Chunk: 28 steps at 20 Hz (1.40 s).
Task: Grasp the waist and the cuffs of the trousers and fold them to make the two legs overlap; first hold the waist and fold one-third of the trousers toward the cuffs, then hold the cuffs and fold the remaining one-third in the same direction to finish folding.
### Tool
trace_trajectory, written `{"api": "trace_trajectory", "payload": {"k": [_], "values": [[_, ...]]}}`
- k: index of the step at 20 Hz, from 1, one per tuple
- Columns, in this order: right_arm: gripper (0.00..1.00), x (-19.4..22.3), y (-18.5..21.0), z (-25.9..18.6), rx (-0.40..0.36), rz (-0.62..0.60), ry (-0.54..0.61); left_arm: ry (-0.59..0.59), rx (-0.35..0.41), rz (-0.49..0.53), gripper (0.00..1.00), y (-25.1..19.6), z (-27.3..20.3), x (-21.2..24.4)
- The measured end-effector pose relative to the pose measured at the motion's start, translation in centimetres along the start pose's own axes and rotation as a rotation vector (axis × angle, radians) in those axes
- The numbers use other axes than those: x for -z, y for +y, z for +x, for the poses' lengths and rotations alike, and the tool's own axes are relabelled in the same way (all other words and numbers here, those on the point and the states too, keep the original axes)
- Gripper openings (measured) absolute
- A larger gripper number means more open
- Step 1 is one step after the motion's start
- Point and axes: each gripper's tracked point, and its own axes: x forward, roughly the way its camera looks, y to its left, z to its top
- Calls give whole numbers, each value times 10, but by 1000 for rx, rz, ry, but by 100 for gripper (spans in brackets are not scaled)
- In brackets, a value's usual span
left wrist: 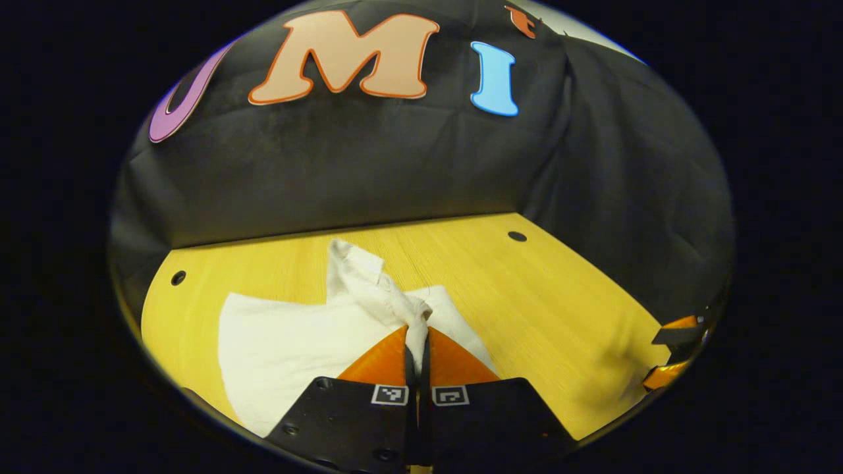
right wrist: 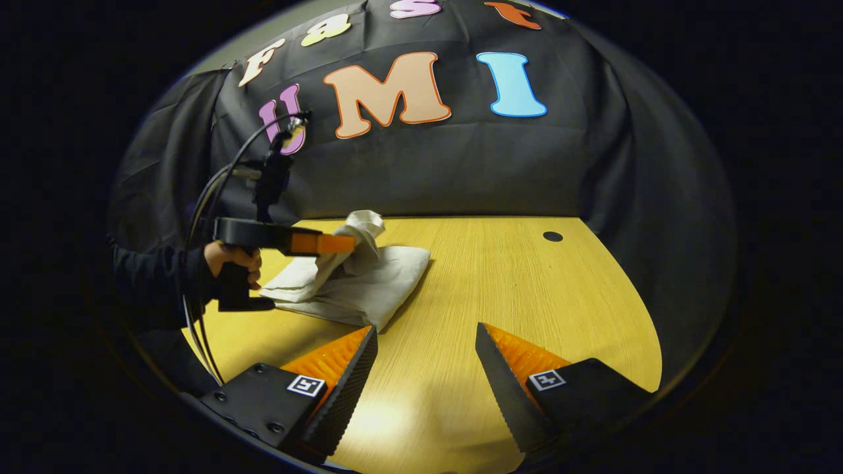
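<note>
White trousers (left wrist: pixel 296 336) lie folded on the yellow wooden table (left wrist: pixel 527 296). My left gripper (left wrist: pixel 417 332) is shut on a bunched-up part of the cloth and holds it lifted above the rest of the pile. In the right gripper view the same trousers (right wrist: pixel 369 280) lie at centre left, with the left gripper (right wrist: pixel 349 243) pinching a raised fold (right wrist: pixel 362 227) and a hand (right wrist: pixel 230 260) on its handle. My right gripper (right wrist: pixel 427 332) hovers open over bare table to the right of the trousers, nothing between its fingers.
Black cloth walls close the table at the back and right. Small round holes (left wrist: pixel 517 236) (left wrist: pixel 178 277) sit in the tabletop near the back corners. Cables (right wrist: pixel 211 191) loop up from the left gripper. Part of the right gripper (left wrist: pixel 675 355) shows at the right edge of the left gripper view.
</note>
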Motion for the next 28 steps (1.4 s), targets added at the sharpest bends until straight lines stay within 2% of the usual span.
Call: {"api": "trace_trajectory", "payload": {"k": [1,2,3,5,7,9,12,14,16,19,23,26,27,28], "values": [[96,0,-2,-1,-5,-5,1,15,-3,-3,0,-3,3,9],[96,-1,-3,0,-11,-9,0,23,-5,-9,5,-4,6,15],[96,-1,-4,0,-18,-12,-2,30,0,-18,4,-6,9,20],[96,-4,-4,1,-28,-15,-7,30,27,-37,12,-17,5,27],[96,-13,-2,0,-29,-33,-29,-5,54,-71,56,-27,-9,21],[97,-33,4,-2,-26,-65,-74,-73,-9,-59,99,-16,-31,3],[96,-78,14,-1,-2,-82,-178,-180,-163,9,96,21,-86,-26],[96,-111,21,-2,31,-61,-257,-257,-280,62,96,53,-127,-45],[96,-141,32,-5,58,-34,-329,-311,-364,74,96,82,-169,-61],[96,-176,47,-16,84,-34,-428,-375,-414,80,96,109,-216,-80],[96,-201,62,-26,108,-39,-494,-456,-516,106,97,148,-269,-95],[96,-210,68,-35,128,-20,-524,-515,-542,103,96,156,-292,-109],[96,-213,68,-38,137,-16,-531,-527,-545,106,99,155,-297,-112],[95,-215,68,-40,142,-13,-538,-537,-547,105,97,157,-301,-115]]}}
